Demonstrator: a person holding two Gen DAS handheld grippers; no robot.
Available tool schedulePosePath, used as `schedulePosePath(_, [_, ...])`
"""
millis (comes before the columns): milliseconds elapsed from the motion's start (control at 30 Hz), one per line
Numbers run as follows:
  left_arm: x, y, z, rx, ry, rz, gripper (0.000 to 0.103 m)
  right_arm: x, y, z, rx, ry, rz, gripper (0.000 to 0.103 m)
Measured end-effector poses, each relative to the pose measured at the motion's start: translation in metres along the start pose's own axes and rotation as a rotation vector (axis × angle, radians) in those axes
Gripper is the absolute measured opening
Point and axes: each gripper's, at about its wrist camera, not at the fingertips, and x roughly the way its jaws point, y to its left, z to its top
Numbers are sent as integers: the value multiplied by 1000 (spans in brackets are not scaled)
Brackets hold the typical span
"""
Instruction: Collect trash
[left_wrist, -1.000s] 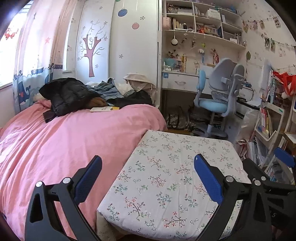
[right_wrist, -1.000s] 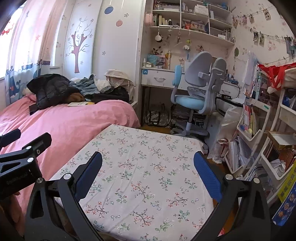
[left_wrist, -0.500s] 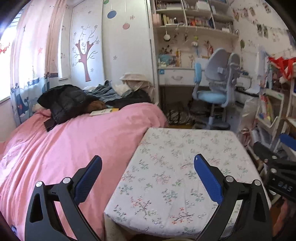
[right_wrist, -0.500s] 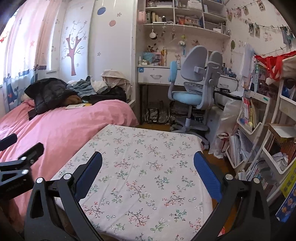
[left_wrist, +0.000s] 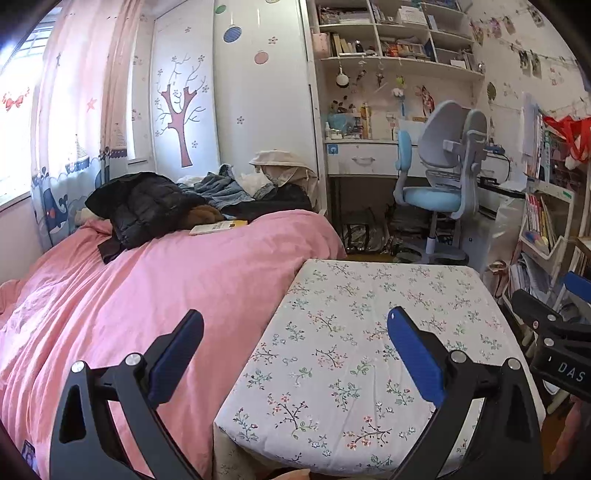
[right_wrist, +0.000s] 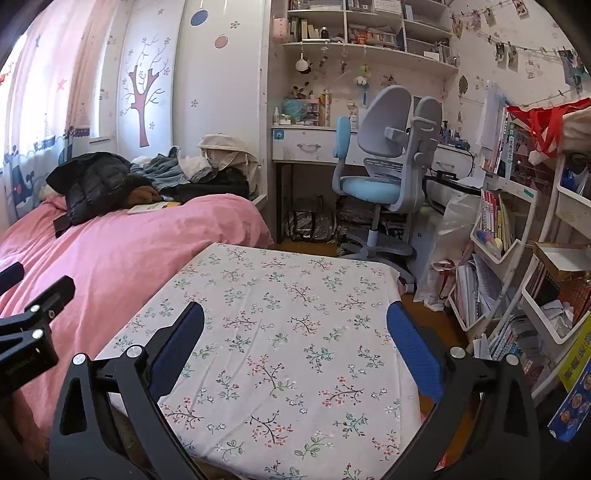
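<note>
No loose scrap or wrapper can be made out on the white floral-print cloth covering the low table; the nearest trash-like items are crumpled papers stuffed into the white tiered rack off the table's right edge, with stacked booklets and a pale plastic bag on the floor beside it.

The left gripper hangs above the table's near left corner, its blue-padded fingers spread wide with nothing between them; one finger sits over the pink bed quilt, the other over the cloth. The right gripper hovers over the near edge, its blue pads equally wide apart and empty. Each gripper shows at the margin of the other's view.

The quilt touches the table's left edge. At the bed's far end lie a black puffer jacket, a yellow-edged book and a heap of clothes. Beyond the table's far edge stands a grey and blue swivel chair at a white desk with shelves.
</note>
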Motion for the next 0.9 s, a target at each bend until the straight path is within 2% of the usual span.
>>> schedulePosePath(100, [1,2,1,-6,4,-3,95,0,1,0,-6,0,-5,96])
schedulePosePath(233, [5,1,0,-7,49,-5,95,2,2,0,-8,6,-2,96])
schedulePosePath(400, [4,-6,-2,22,41,47,95,4,6,-2,-13,12,-5,96])
schedulePosePath(567, [-1,-3,-2,12,16,52,95,6,8,-3,-22,21,-8,96])
schedulePosePath(900, [1,2,-2,-8,16,55,95,8,7,-2,-28,22,-13,96])
